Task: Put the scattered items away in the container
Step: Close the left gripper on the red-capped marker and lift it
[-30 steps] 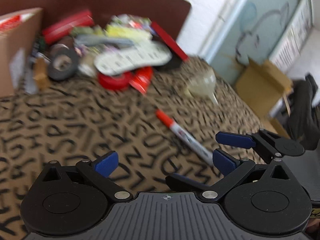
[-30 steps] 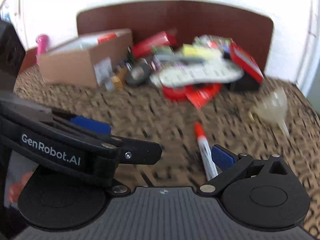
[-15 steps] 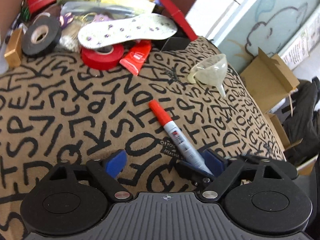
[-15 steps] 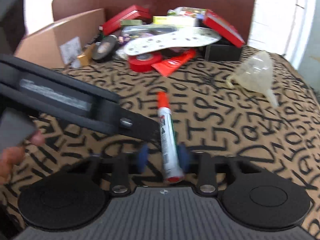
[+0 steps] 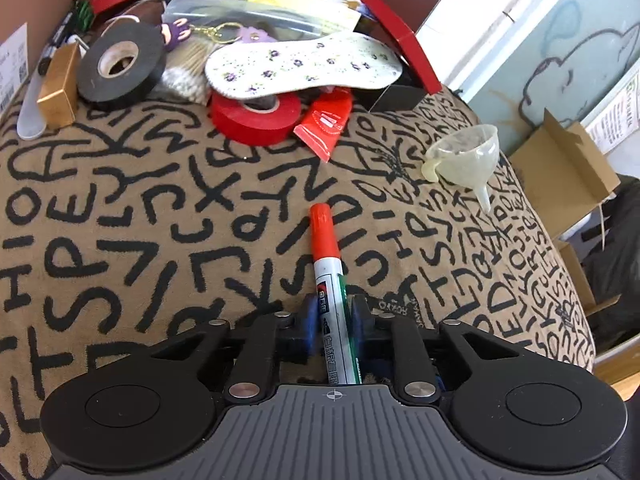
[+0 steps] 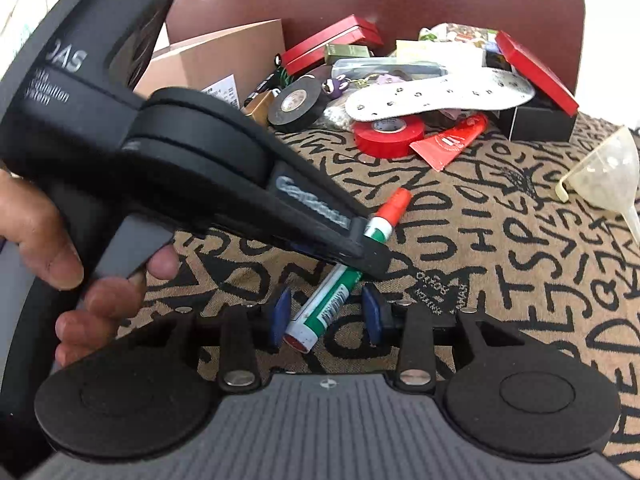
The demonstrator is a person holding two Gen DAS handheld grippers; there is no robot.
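Note:
A marker with a red cap (image 5: 325, 236) lies on the letter-patterned cloth (image 5: 120, 216), cap pointing away. My left gripper (image 5: 334, 316) has the marker's barrel between its blue pads; the jaws are closing and the pads press on it. In the right wrist view the left gripper (image 6: 370, 250) comes in from the left, held by a person's hand (image 6: 60, 256). My right gripper (image 6: 326, 314) sits at the marker's (image 6: 326, 304) rear end, its jaws opening, with gaps on both sides. The cardboard box (image 6: 224, 56) stands at the back left.
A heap at the back holds black tape (image 5: 120, 66), red tape (image 5: 256, 116), a flowered insole (image 5: 304, 66), a red sachet (image 5: 326, 122) and red boxes. A clear funnel (image 5: 464, 156) lies right, near the cloth's edge. An open carton (image 5: 560, 172) stands on the floor beyond.
My left gripper moved in over the marker and its jaws came together on the barrel. My right gripper gripped the marker's rear end half a second ago and has since spread apart.

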